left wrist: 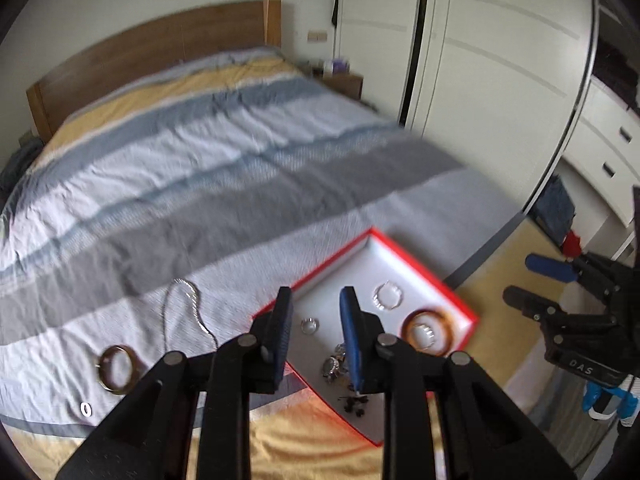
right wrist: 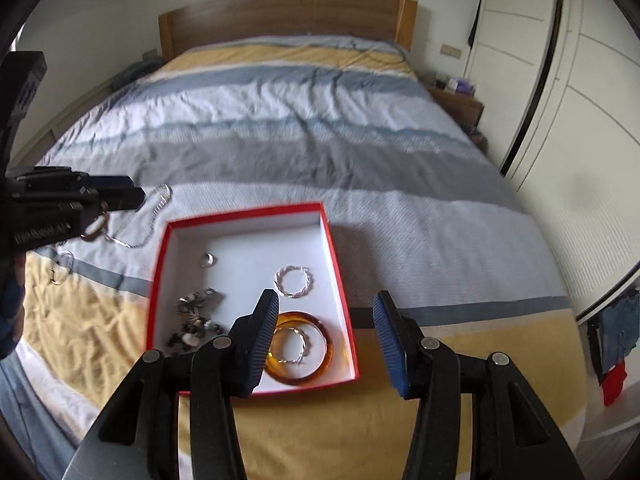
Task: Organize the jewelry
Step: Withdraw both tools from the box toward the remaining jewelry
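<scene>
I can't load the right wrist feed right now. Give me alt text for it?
The right gripper hangs open and empty above a red-rimmed box on a striped bedspread, over the box's near right corner. Inside lie an amber bangle, two twisted silver hoops, a small ring and a dark jewelry cluster. A silver chain lies on the bedspread left of the box.

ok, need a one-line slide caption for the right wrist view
Right gripper open and empty above a red box on the bed, holding an amber bangle, hoop earrings and a ring.

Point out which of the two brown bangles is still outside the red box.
The darker brown bangle on the bedspread, left of the red box near the silver chain. The amber bangle already lies inside the box.
</scene>
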The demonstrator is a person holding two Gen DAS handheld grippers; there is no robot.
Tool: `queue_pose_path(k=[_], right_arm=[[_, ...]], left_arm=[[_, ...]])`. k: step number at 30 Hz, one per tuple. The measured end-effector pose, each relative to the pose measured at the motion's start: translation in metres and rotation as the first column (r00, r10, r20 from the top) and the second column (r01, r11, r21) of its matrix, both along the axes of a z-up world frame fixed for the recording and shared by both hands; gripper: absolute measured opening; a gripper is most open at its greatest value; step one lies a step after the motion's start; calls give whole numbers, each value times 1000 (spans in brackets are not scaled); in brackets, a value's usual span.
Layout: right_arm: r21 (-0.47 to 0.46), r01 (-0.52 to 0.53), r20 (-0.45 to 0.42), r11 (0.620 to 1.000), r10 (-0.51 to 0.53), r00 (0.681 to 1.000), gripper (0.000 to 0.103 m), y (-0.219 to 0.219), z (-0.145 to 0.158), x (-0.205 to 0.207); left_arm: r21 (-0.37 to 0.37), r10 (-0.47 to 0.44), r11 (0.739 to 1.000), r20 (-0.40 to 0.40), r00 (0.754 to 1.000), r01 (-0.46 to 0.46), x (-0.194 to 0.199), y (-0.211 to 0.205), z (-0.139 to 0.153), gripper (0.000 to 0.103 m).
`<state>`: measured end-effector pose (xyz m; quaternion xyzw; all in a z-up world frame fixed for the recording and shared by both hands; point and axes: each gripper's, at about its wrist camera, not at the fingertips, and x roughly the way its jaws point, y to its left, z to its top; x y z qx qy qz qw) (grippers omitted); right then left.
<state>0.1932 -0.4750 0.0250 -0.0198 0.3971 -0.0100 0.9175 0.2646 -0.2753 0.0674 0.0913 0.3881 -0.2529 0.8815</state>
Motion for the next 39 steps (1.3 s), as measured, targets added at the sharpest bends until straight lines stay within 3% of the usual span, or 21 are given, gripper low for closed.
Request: queue_pose_path(k=[3,10,13,19,27,39], right_arm=[[14,11,63,1000,-12,998,52,2,36,-32],[26,8,204,1000,-13,979,57,14,106,-107],[25,1,250,1000,-7,968,60,18,126,-137],[1,-4,319,1000,3,948,65,30,150,-184],[17,-38,356,999,30,934,68,54,158,-222],[3,-64,364,998,59,930,74,81,161,-239]], left_arm=[[7,-20,1000,74,997,19,-34,14,44,23],[57,-28,998,189,982,18,-113,58,109,27],[72,13,997,233,973,-30,-141,88,131,35],[58,139,985,308,941,-165,-186,158,167,40],[9,251,965,272,929,-264,-226,232,166,41],[-35,326,945,228,918,-326,-246,285,133,42]])
